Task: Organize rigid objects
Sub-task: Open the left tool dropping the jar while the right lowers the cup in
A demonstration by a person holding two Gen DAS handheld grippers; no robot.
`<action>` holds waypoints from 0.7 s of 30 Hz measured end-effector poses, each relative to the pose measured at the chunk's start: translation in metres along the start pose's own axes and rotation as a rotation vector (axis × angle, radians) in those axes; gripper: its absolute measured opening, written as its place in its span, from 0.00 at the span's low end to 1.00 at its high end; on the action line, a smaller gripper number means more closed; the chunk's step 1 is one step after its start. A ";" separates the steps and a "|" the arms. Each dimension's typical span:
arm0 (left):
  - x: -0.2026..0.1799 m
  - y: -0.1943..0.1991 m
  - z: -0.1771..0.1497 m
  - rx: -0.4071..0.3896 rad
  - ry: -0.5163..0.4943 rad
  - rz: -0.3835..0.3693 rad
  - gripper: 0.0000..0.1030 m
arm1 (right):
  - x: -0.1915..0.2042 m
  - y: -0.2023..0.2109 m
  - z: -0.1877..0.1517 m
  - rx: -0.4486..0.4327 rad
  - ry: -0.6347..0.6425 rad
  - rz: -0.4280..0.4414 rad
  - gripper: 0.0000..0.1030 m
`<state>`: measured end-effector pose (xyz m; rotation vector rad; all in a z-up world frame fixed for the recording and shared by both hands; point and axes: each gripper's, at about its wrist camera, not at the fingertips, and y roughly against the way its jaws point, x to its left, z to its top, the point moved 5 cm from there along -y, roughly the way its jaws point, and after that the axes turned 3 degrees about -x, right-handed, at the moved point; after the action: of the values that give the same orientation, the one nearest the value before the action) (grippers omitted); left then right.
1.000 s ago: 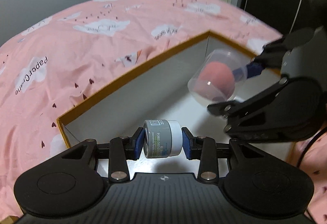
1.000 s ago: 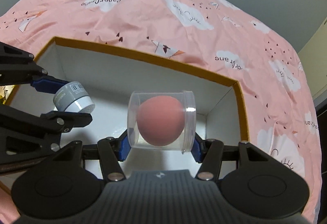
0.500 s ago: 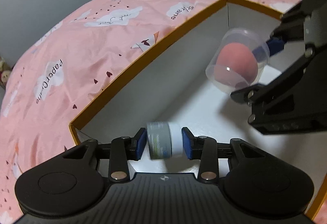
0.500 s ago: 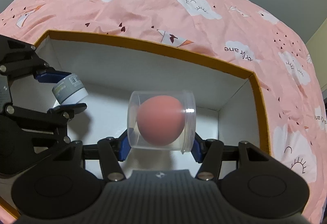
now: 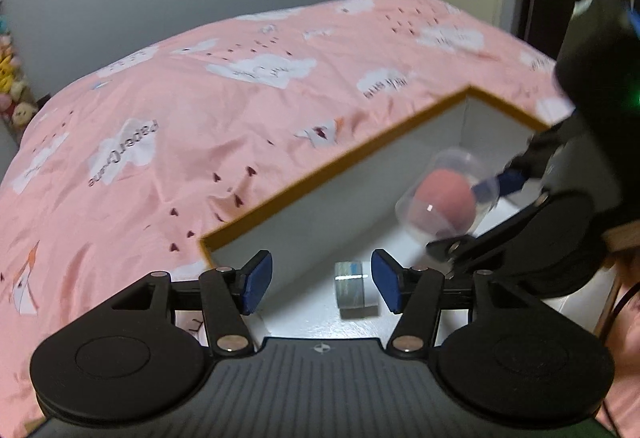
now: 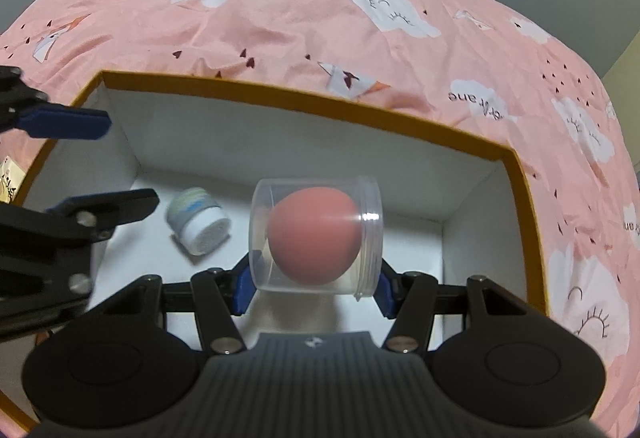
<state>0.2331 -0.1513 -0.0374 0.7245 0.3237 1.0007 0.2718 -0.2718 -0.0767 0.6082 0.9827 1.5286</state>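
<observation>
- Left wrist view: our left gripper (image 5: 322, 282) stands wide and holds nothing. The small jar (image 5: 353, 290) lies on its side on the white floor of the box (image 5: 332, 168), near the right pad and apart from it, so we judge it already put away. The box sits on the pink bed (image 5: 160, 142). Farther in, our right gripper (image 5: 472, 214) carries the clear case (image 5: 444, 198) above the box floor.
- Right wrist view: our right gripper (image 6: 316, 288) is clamped on the clear case (image 6: 316, 234), which lies sideways with a pink sponge (image 6: 314, 236) inside, so the pads press its ends. It hangs over the box (image 6: 360, 110) interior, right of the small jar (image 6: 199, 225), where we judge bare floor suits setting it down.
</observation>
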 end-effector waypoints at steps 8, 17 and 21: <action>0.032 0.024 -0.002 -0.065 0.143 0.052 0.69 | 0.026 -0.008 0.018 -0.006 -0.010 0.043 0.55; 0.052 0.023 -0.016 -0.031 0.256 0.021 0.69 | 0.045 -0.019 0.026 0.015 -0.008 0.036 0.55; 0.053 0.024 -0.022 -0.024 0.264 0.027 0.69 | 0.051 -0.019 0.026 0.014 0.026 0.013 0.60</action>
<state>0.2329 -0.0893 -0.0336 0.5763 0.5310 1.1262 0.2926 -0.2165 -0.0866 0.6069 1.0115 1.5460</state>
